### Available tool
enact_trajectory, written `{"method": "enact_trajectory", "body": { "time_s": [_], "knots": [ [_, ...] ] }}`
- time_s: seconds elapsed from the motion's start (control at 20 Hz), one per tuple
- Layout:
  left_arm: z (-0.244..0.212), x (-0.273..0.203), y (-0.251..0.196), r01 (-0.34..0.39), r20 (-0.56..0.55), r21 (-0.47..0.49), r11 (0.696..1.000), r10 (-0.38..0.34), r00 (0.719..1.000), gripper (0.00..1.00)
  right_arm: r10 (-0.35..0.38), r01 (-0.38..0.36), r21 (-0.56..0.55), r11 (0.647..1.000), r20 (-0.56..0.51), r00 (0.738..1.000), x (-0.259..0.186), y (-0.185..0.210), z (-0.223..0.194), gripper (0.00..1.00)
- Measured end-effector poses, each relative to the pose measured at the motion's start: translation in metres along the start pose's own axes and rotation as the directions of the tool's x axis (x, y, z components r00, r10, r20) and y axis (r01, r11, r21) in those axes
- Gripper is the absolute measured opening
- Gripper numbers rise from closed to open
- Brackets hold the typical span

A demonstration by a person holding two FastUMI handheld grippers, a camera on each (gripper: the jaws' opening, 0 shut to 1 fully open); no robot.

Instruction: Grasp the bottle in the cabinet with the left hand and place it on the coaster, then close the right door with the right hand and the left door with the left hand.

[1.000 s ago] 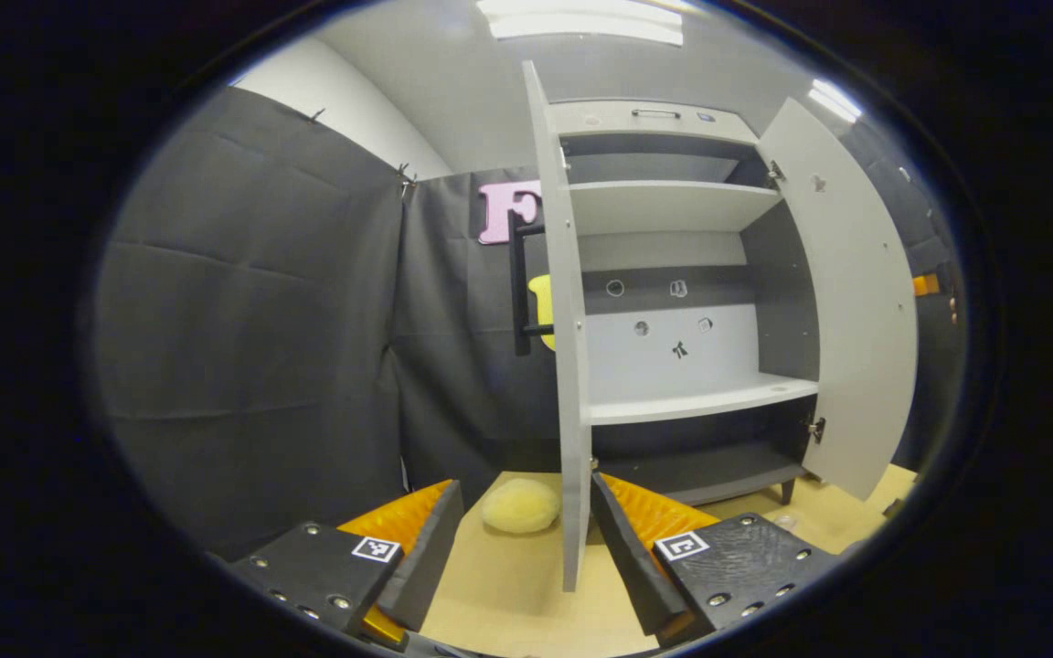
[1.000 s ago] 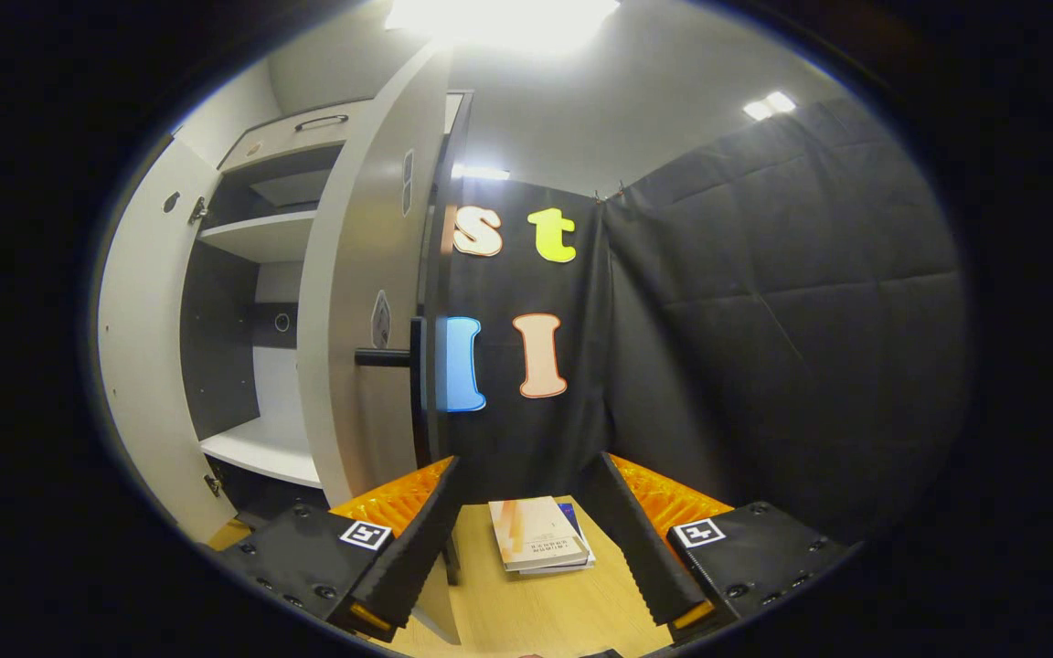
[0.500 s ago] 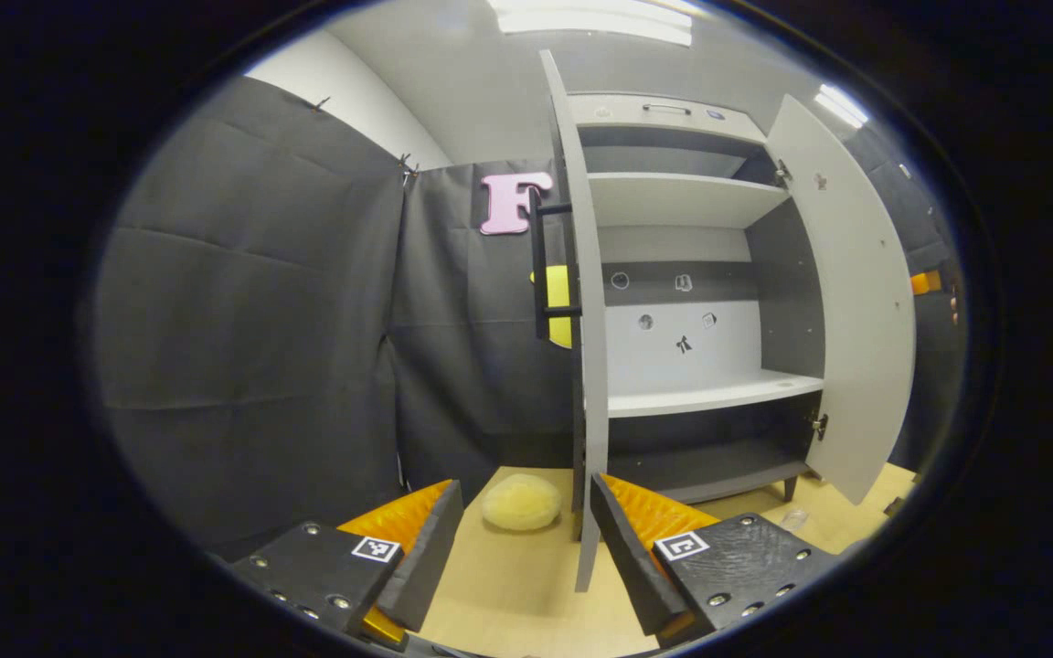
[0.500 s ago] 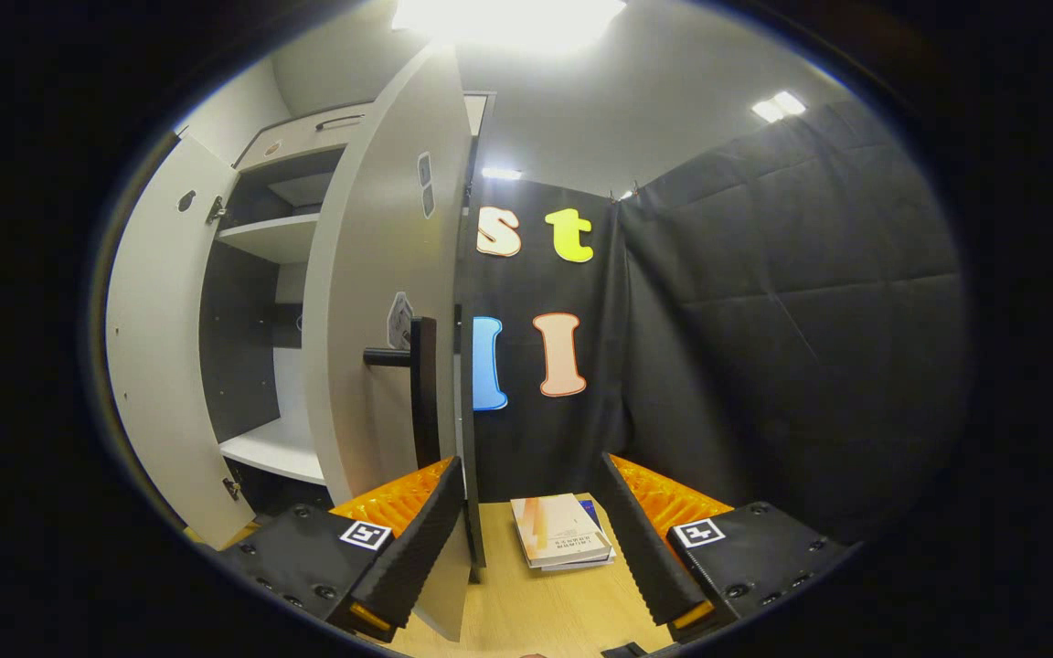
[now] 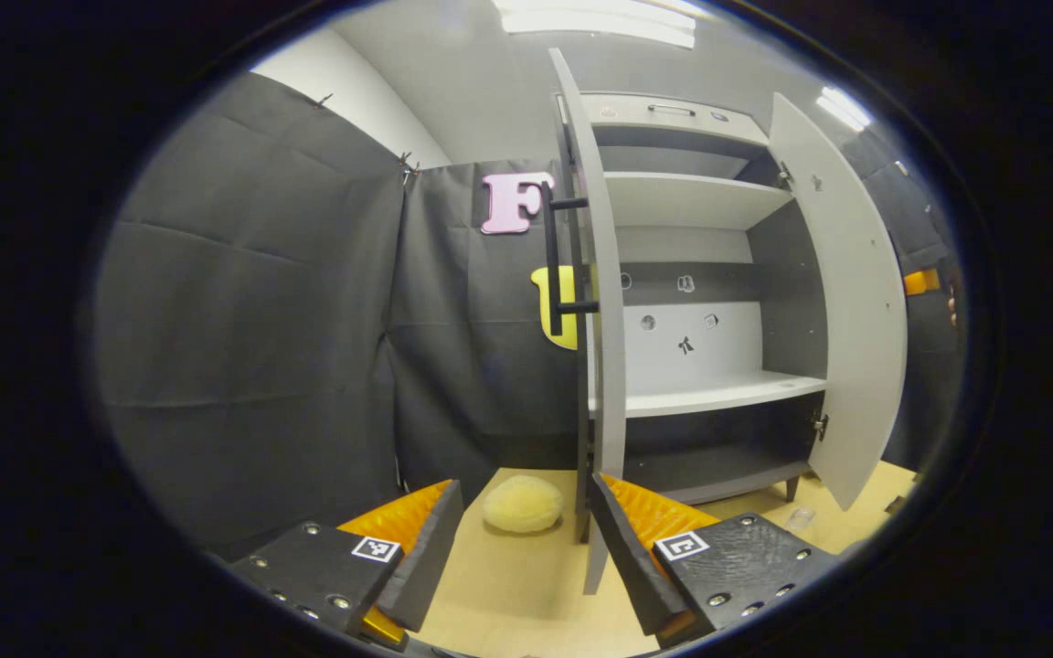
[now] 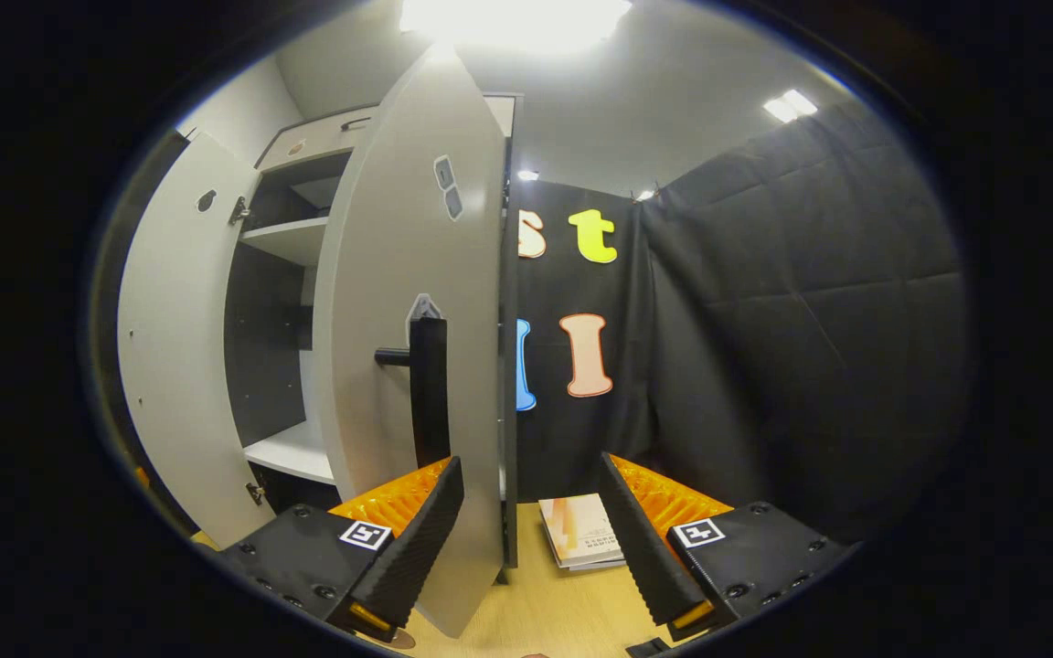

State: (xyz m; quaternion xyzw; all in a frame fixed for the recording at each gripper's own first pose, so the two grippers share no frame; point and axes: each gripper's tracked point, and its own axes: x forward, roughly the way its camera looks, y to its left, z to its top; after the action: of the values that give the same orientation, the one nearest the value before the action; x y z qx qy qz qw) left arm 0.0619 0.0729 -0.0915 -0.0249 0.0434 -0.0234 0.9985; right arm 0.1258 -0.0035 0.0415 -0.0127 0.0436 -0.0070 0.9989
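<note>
The cabinet stands with both doors swung out and white shelves inside. In the left gripper view, the left door is almost edge-on, its black handle on the outer side. My left gripper is open, low over the table, with the door's bottom corner just above its right finger. In the right gripper view, the right door with its black handle looms close. My right gripper is open, and the door's free edge hangs between its fingers; contact is unclear.
A pale yellow round pad lies on the wooden table beside the left door. A small clear thing sits near the cabinet's foot. Books lie on the table behind the right door. Black cloth walls close both sides.
In the right gripper view the right door has drifted right and nearer, now between the fingers and covering part of the books. In the left gripper view the left door has shifted slightly right.
</note>
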Motion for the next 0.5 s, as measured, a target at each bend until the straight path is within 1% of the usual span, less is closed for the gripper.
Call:
{"method": "enact_trajectory", "body": {
  "time_s": [0.05, 0.15, 0.2, 0.25, 0.4, 0.45, 0.5],
  "knots": [
    [0.000, 0.001, 0.002, -0.001, 0.000, 0.001, 1.000, 0.001, 1.000, 0.87, 0.012, -0.012, -0.002, 1.000, 0.001, 1.000, 0.001, 0.006, 0.000, 0.96],
    [-0.002, 0.001, 0.006, -0.005, -0.002, -0.001, 1.000, 0.005, 1.000, 0.87, 0.035, -0.035, -0.005, 0.999, 0.003, 0.999, 0.003, 0.018, 0.001, 0.96],
    [-0.003, 0.000, 0.008, -0.008, -0.003, -0.002, 1.000, 0.008, 1.000, 0.87, 0.045, -0.044, -0.008, 0.999, 0.005, 0.999, 0.004, 0.023, 0.001, 0.92],
    [-0.003, 0.001, 0.012, -0.012, -0.004, -0.003, 1.000, 0.012, 1.000, 0.87, 0.052, -0.051, -0.012, 0.999, 0.009, 0.999, 0.006, 0.030, 0.003, 0.96],
    [-0.004, -0.001, 0.023, -0.033, -0.004, 0.005, 0.999, 0.033, 0.999, 0.87, 0.077, -0.077, -0.012, 0.997, 0.014, 0.997, 0.014, 0.048, 0.004, 0.96],
    [-0.004, -0.001, 0.027, -0.040, -0.004, 0.007, 0.999, 0.040, 0.999, 0.87, 0.086, -0.086, -0.008, 0.996, 0.013, 0.996, 0.018, 0.053, 0.004, 0.92],
    [-0.005, -0.002, 0.029, -0.047, -0.006, 0.008, 0.999, 0.047, 0.999, 0.86, 0.095, -0.095, -0.002, 0.995, 0.014, 0.995, 0.020, 0.060, 0.004, 0.92]
  ]
}}
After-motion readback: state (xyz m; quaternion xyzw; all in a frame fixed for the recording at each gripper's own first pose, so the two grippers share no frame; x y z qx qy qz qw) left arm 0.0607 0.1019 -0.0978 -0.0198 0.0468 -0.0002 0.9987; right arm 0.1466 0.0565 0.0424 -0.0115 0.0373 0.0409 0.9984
